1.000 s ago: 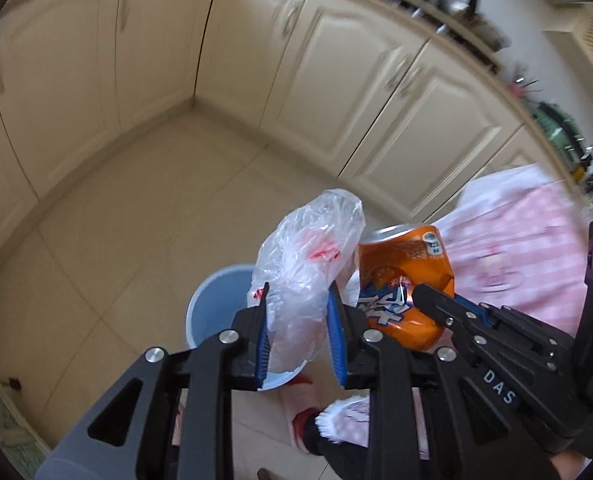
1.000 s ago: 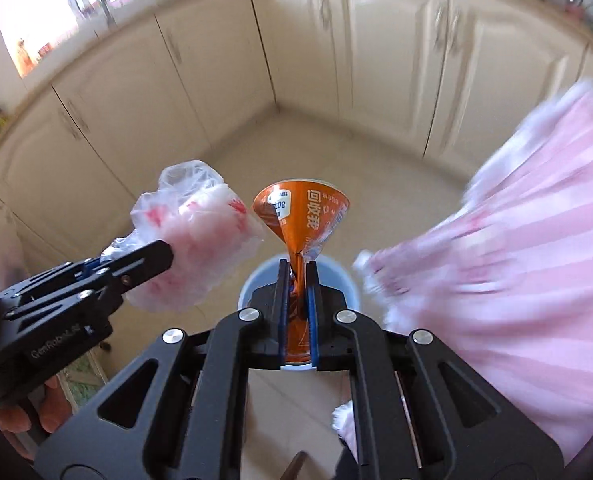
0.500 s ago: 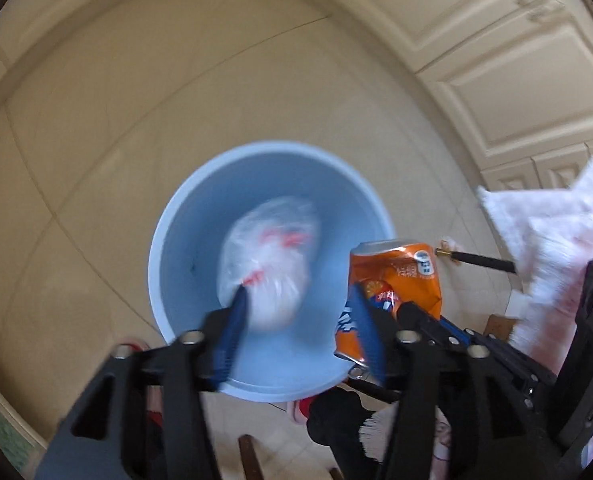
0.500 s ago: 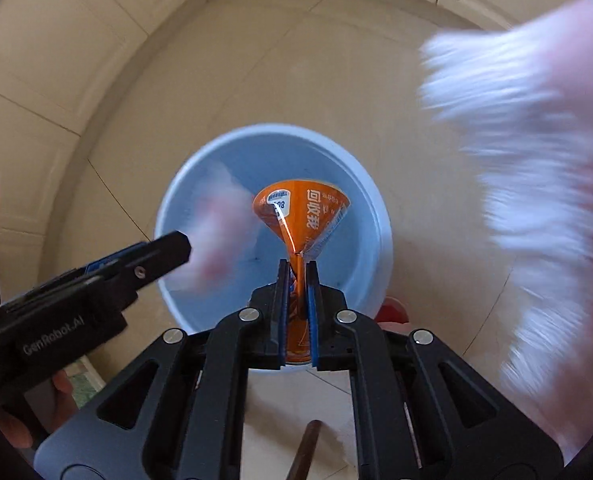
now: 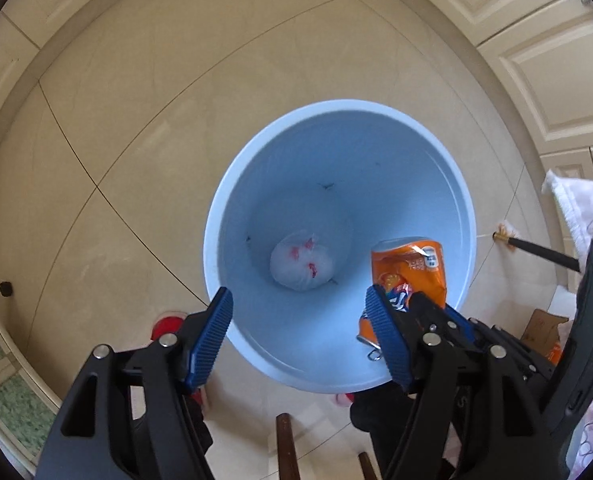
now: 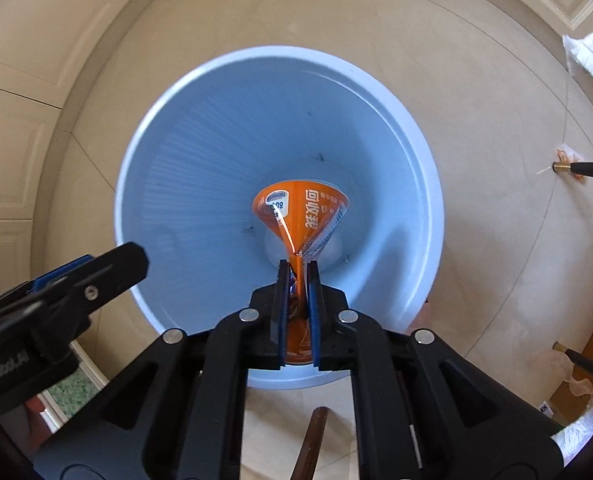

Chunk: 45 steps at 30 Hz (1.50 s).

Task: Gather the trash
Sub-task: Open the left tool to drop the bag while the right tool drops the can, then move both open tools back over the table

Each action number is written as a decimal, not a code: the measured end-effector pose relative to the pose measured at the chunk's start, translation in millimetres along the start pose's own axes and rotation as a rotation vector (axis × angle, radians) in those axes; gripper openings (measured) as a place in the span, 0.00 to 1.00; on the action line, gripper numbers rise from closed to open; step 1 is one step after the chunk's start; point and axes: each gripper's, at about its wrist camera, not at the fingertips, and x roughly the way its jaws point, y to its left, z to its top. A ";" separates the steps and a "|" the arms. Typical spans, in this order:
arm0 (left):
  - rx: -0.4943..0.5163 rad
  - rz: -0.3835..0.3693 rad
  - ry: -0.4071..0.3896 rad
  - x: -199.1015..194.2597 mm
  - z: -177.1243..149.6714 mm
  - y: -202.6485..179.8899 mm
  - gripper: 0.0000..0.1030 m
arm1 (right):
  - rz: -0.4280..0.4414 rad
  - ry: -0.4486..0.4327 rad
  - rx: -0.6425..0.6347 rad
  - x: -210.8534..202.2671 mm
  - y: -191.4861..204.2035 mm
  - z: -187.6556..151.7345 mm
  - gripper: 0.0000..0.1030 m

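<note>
Bin [image 5: 448, 184] of pale blue plastic holds a knotted plastic bag [image 5: 301, 262] at its bottom, seen only from the left wrist; left claw [image 5: 300, 336] opens empty above, right claw [image 6: 297, 280] pinches a crushed orange can [image 6: 300, 216] over it.

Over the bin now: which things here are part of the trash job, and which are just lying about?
Job: blue bin; tied plastic bag at its bottom; crushed orange can pinched in the right tool; left tool, open.

Lying about: pink cloth; cardboard box; green mat.
</note>
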 end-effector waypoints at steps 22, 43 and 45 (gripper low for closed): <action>0.077 -0.018 -0.236 -101.0 -33.2 -9.4 0.66 | -0.104 -0.213 -0.143 -120.6 47.7 -42.2 0.25; 0.494 -0.338 -0.790 -439.1 -273.7 -171.8 0.72 | -0.274 -1.004 -0.005 -519.6 -51.4 -292.8 0.56; 0.577 -0.366 -0.755 -434.1 -293.4 -208.2 0.73 | -0.315 -1.013 0.057 -533.3 -90.4 -318.1 0.61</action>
